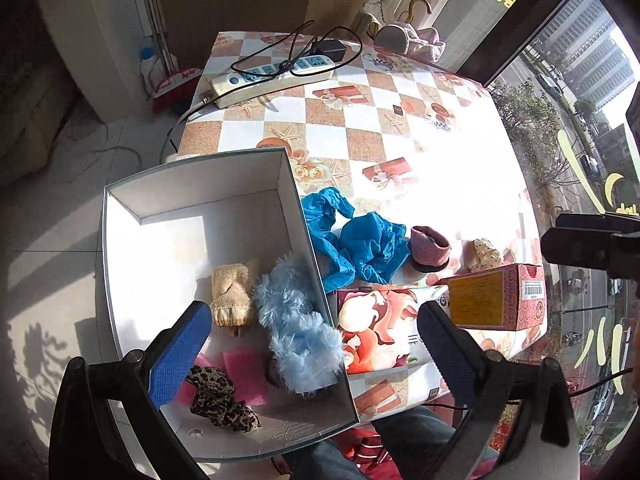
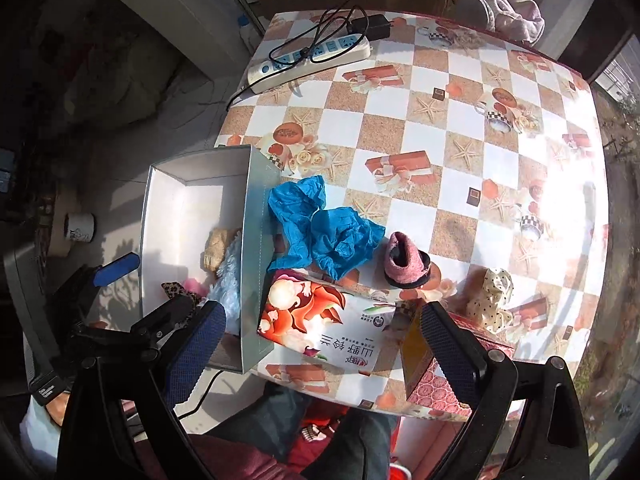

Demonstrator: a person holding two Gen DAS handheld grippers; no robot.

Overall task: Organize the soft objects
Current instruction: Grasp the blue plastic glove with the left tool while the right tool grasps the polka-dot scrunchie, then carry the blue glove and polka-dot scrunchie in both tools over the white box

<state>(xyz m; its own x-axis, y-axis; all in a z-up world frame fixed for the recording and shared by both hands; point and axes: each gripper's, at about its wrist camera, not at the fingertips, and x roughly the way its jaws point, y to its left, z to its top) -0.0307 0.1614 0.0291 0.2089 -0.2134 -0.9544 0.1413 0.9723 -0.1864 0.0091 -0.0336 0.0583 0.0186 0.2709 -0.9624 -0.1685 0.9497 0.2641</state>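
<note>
A white box (image 1: pixel 208 176) hangs over the table's left edge. It holds a beige sock (image 1: pixel 232 292), a fluffy light-blue piece (image 1: pixel 300 328), a leopard-print scrunchie (image 1: pixel 220 400) and a pink cloth (image 1: pixel 244 372). My left gripper (image 1: pixel 312 312) hovers above the box's right wall, open and empty. Crumpled blue covers (image 2: pixel 320 232), a small pink slipper (image 2: pixel 404 264) and a cream polka-dot scrunchie (image 2: pixel 494 296) lie on the table. My right gripper (image 2: pixel 322 310) is open and empty above a floral tissue pack (image 2: pixel 320 320).
A red patterned carton (image 2: pixel 432 384) stands at the table's near edge beside the tissue pack. A power strip (image 1: pixel 272 76) with black cables lies at the far left of the checkered table (image 1: pixel 360 120). A person's legs show below the near edge.
</note>
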